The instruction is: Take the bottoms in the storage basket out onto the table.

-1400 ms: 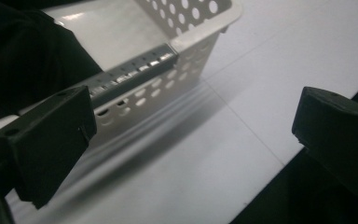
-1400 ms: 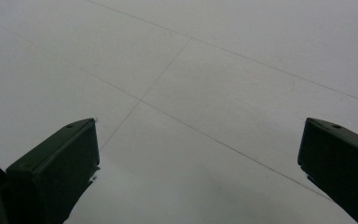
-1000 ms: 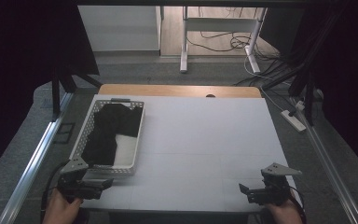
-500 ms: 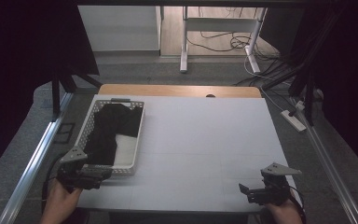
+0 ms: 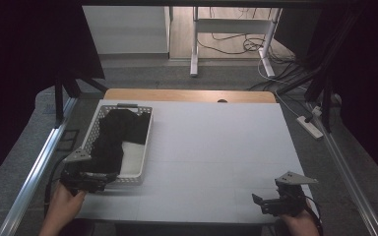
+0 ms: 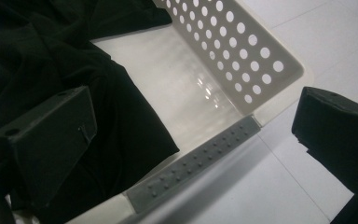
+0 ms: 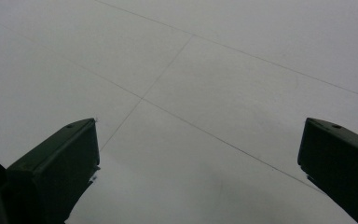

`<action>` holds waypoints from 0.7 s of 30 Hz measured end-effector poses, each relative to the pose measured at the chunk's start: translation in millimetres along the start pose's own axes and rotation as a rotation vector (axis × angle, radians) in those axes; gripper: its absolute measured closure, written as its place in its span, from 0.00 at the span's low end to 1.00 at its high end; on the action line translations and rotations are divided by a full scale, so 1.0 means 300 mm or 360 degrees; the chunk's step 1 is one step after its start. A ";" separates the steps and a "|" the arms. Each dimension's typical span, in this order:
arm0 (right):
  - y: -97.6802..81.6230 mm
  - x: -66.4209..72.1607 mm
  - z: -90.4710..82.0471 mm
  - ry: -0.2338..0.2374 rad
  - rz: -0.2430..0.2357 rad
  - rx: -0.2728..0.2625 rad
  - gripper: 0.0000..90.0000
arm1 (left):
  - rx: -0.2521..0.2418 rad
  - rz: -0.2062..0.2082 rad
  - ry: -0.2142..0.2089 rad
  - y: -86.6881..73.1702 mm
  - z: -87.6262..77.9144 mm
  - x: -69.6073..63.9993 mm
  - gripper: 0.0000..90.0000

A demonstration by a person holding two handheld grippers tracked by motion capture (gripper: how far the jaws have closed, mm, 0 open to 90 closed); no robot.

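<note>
So my left hand-held gripper (image 5: 106, 178) has just come up off the near-left bench (image 5: 216, 162) edge and is now sitting right over the near end of the white basket (image 5: 145, 147). A second ago it was hanging back short of the rim, so that's the real change here. Its jaws are spread wide with nothing in them. In the left gripper view one jaw is over the black cloth (image 6: 74, 88) and the other is outside the basket wall, with the grey grip strip (image 6: 196, 161) on the rim between them. So I'd say I'm lined up to go for the cloth, but not quite inside yet; I probably need to shift further in so both jaws clear the rim.

The black cloth is heaped in the basket, mostly along its left side and far end, with bare white floor showing on the right.

My right hand-held gripper (image 5: 261, 201) hasn't budged: parked at the near-right corner of the bench, jaws wide, just plain white surface in front of it in the right gripper view. Not holding anything either.
</note>
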State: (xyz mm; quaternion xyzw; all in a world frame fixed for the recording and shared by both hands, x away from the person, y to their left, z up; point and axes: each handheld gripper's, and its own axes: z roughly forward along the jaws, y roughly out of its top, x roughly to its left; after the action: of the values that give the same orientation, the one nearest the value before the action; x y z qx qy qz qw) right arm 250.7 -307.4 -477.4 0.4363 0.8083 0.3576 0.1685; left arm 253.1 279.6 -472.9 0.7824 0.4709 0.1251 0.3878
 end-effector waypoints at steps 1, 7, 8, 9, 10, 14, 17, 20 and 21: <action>0.000 0.000 0.000 0.0000 0.0000 0.0000 0.00 | 0.0005 0.0000 -0.0003 0.002 0.001 0.004 0.00; 0.000 0.000 0.001 0.0001 0.0000 0.0002 0.00 | 0.0013 -0.0012 -0.0035 0.011 0.012 0.031 0.00; 0.000 0.000 0.001 0.0002 0.0000 0.0003 0.00 | 0.0018 -0.0011 -0.0031 0.012 0.013 0.035 0.00; 0.000 0.000 0.001 0.0002 0.0000 0.0003 0.00 | 0.0017 -0.0008 -0.0025 0.014 0.014 0.040 0.00; 0.000 0.000 0.001 0.0002 0.0000 0.0004 0.00 | 0.0024 -0.0014 -0.0020 0.017 0.016 0.044 0.00; 0.000 0.000 0.002 0.0001 0.0000 0.0006 0.00 | 0.0056 -0.0019 -0.0003 0.032 0.018 0.058 0.00; 0.001 0.000 0.002 0.0000 0.0002 0.0009 0.00 | 0.0083 -0.0030 0.0017 0.045 0.023 0.065 0.00; 0.001 0.000 0.002 0.0000 0.0002 0.0010 0.00 | 0.0102 -0.0061 0.0028 0.056 0.034 0.071 0.00; 0.001 0.000 0.003 0.0000 0.0001 0.0012 0.00 | 0.0106 -0.0073 0.0025 0.060 0.037 0.074 0.00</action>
State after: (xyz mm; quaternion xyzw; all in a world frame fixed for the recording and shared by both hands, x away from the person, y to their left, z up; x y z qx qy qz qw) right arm 251.3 -307.0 -477.8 0.4372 0.8096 0.3546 0.1666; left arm 282.5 288.1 -471.2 0.7829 0.4956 0.1064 0.3606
